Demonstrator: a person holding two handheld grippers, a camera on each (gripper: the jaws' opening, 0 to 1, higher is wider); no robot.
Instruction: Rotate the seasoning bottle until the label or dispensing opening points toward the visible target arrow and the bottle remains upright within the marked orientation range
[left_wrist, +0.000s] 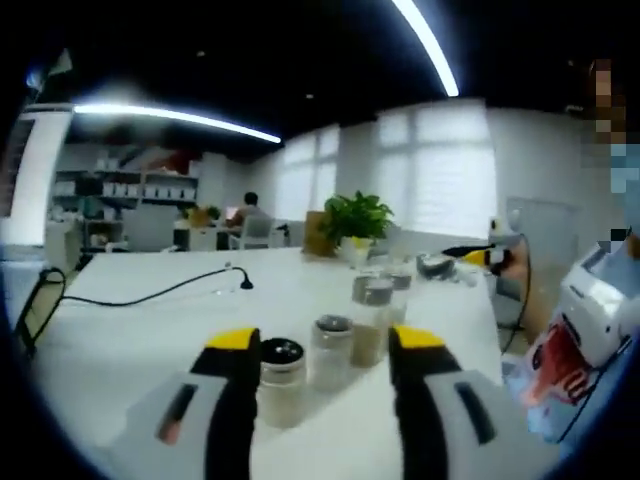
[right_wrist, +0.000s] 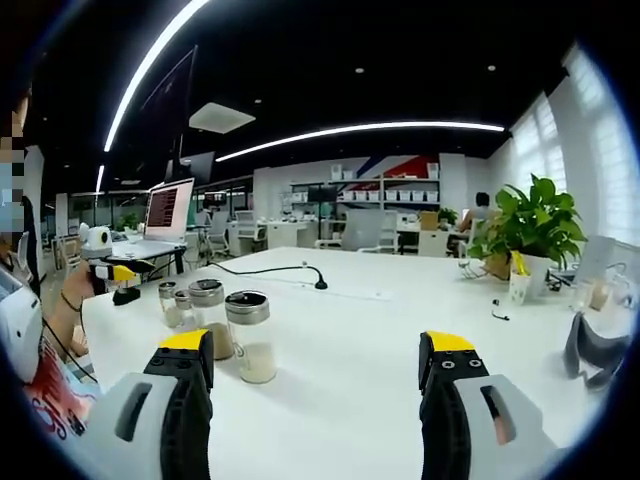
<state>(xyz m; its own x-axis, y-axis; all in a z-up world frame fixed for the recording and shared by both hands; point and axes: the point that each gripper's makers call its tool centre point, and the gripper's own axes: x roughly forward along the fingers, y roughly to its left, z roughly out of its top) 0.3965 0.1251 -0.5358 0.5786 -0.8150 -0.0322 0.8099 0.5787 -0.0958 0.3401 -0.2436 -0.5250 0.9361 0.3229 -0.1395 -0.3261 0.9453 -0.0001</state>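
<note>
White worktop (right_wrist: 360, 330) carries seasoning bottle (left_wrist: 281, 380), upright between spread left tongs (left_wrist: 324, 352), untouched. Right tongs (right_wrist: 318, 355) spread too, holding nothing; jar cluster (right_wrist: 205, 310) near their left jaw.

No readable text. Red lettering on person's shirt (left_wrist: 556, 372) illegible; laptop screen (right_wrist: 169, 207) too blurred.

My left gripper (left_wrist: 325, 350) and right gripper (right_wrist: 315, 355) have matt black plastic jaws with yellow tips. The seasoning bottle (right_wrist: 251, 336) looks like clear glass under a shiny metal lid. The table (right_wrist: 400, 300) is smooth, matt white
</note>
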